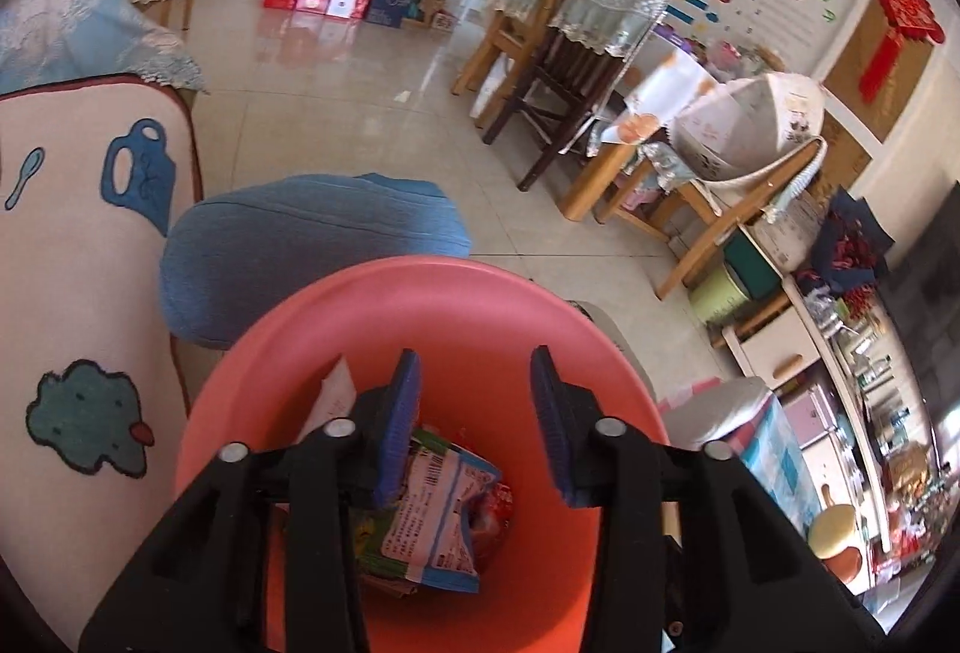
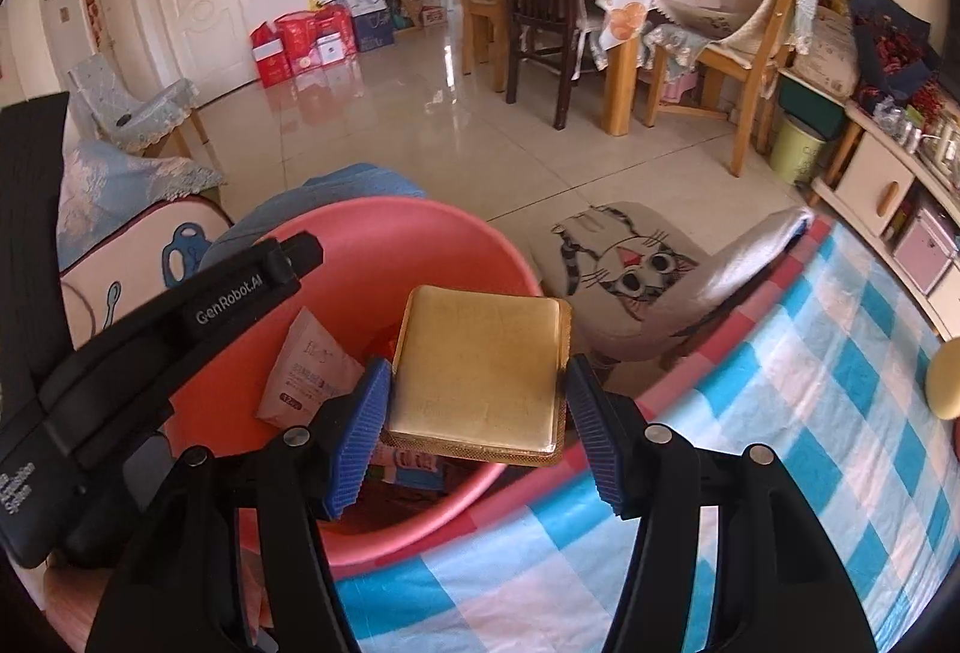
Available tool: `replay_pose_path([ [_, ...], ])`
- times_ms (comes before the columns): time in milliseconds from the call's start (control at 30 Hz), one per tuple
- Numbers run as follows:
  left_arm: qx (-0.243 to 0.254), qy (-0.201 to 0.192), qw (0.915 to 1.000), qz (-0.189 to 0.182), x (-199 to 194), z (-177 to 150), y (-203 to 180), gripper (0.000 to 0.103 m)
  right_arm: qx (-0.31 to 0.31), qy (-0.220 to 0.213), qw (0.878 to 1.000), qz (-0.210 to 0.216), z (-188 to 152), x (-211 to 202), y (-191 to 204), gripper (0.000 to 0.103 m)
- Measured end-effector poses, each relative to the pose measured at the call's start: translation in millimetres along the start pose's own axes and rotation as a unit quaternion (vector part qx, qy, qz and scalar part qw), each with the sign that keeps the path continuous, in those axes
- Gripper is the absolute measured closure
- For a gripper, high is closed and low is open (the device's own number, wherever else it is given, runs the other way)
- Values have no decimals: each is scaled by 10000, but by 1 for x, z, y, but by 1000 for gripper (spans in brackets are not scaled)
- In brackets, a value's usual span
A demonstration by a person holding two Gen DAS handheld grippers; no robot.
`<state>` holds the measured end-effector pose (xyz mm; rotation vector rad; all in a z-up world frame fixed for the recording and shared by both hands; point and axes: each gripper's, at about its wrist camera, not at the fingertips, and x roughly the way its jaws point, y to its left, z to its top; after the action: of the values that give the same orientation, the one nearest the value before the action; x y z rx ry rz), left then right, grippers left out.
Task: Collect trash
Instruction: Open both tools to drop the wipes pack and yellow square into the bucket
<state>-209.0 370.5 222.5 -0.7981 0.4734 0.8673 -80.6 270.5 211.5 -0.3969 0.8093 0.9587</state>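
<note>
A pink-red plastic bin (image 1: 420,305) holds trash: a blue-and-white snack wrapper (image 1: 432,521) and a white paper packet (image 1: 336,395). My left gripper (image 1: 474,425) is open and empty above the bin's mouth. In the right wrist view the bin (image 2: 390,233) stands beside the table, with a pale packet (image 2: 306,371) inside. My right gripper (image 2: 474,425) holds a flat gold foil package (image 2: 480,371) between its blue pads over the bin's near rim. The left gripper's black body (image 2: 150,353) shows at the left.
A blue-and-white checked tablecloth (image 2: 780,443) covers the table at right. A cat-print stool (image 2: 624,269) stands behind it. A blue cushioned stool (image 1: 300,245) and a cartoon-print cushion (image 1: 78,293) sit left of the bin. Dining chairs (image 2: 540,23) stand farther back.
</note>
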Motion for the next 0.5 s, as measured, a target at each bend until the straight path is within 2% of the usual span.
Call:
replay_pose_path([
  [100,-71,68,9999,43,2,0,3,49,49,2,9999,126,0,4,2,41],
  [167,-7,30,10000,72,1,2,1,44,122,-79,9999,49,-4,0,-1,30],
  [233,87,-26,9999,69,0,1,-3,38,169,-107,9998,-32,-9,-4,-6,27],
  [300,191,-116,9997,49,-3,0,-8,31,238,-124,9995,-177,-16,-13,-13,25],
  [367,362,-220,9991,37,-6,-2,-15,24,331,-132,9985,-411,-25,-24,-24,19],
  [500,746,-368,9964,-150,-14,-10,-32,17,497,-122,9953,-824,-46,-49,-45,19],
])
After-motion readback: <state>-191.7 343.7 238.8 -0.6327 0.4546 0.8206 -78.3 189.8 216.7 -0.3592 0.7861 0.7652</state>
